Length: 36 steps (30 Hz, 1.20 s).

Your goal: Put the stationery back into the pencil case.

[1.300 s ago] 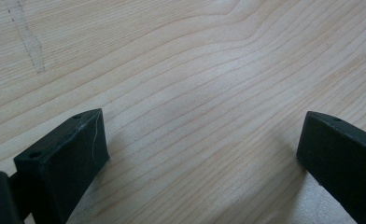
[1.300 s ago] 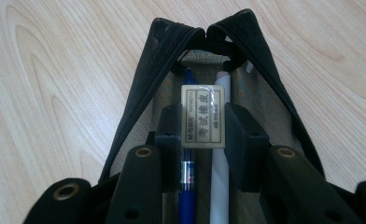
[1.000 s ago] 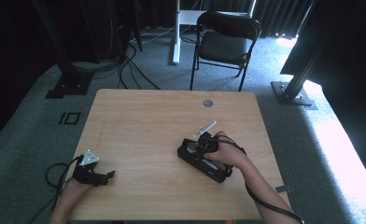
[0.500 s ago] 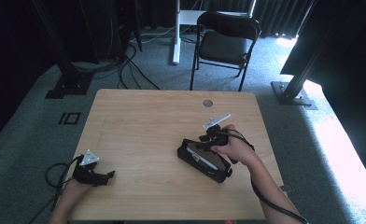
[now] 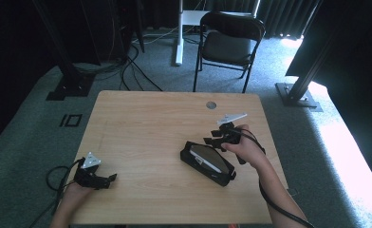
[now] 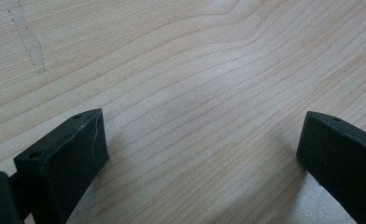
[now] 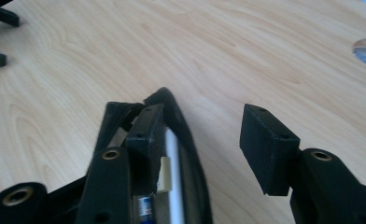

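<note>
Right gripper [image 7: 197, 142] hovering with jaws parted over open black pencil case [image 5: 208, 163], left gripper [image 6: 197, 154] resting wide open, holding nothing, on wooden table [image 5: 146, 128].

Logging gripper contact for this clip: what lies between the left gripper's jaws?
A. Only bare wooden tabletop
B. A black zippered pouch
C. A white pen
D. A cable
A: in the left gripper view, the left gripper has its jaws spread wide over plain light wood table, while the open black fabric pouch lies by the right gripper.
</note>
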Each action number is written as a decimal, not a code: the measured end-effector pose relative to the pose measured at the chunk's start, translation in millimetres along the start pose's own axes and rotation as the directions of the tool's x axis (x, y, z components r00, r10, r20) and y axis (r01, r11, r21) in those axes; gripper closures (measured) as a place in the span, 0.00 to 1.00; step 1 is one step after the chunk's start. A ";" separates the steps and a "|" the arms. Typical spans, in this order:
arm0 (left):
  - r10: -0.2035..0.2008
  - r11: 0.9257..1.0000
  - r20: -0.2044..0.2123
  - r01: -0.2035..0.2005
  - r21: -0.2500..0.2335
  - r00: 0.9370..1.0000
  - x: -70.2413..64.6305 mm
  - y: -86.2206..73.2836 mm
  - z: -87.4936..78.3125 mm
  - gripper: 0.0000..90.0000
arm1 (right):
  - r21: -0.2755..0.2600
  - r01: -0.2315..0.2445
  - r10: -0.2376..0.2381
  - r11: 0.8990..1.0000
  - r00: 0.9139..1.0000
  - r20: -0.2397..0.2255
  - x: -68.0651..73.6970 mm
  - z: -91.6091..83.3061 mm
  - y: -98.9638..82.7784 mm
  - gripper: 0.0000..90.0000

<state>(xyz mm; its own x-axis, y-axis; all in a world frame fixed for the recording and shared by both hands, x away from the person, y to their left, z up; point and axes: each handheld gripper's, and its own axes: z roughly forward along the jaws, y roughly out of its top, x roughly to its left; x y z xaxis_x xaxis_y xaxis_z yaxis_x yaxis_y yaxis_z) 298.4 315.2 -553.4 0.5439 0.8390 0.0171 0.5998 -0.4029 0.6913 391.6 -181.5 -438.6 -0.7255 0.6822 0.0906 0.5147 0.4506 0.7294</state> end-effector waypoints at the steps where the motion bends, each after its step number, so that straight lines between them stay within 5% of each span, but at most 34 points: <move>1: 0.000 1.000 0.000 0.000 0.000 1.000 0.0 0.0 0.0 0.02 | -0.006 -0.007 0.007 1.000 1.000 0.008 -1.3 -0.5 -0.3 0.52; 16: 0.000 1.000 0.000 0.000 0.001 1.000 0.0 0.0 0.0 0.02 | -0.048 -0.099 0.105 0.994 0.984 0.145 -30.2 -8.5 -26.1 0.46; 29: 0.000 1.000 0.000 0.000 0.000 1.000 0.0 0.0 0.0 0.02 | -0.079 -0.181 0.196 0.980 0.943 0.268 -50.1 -16.7 -68.6 0.42; 36: 0.000 1.000 0.000 0.000 0.000 1.000 0.0 0.0 0.0 0.02 | -0.097 -0.232 0.251 0.968 0.912 0.323 -54.7 -20.4 -93.1 0.42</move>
<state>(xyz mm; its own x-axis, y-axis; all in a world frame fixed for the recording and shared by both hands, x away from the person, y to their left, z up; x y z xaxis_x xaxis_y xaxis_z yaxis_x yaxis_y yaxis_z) 298.4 315.1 -553.5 0.5438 0.8390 0.0171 0.5998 -0.4028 0.6914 374.1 -272.5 -497.6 -0.3852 0.9216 0.0471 0.6221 0.2216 0.7509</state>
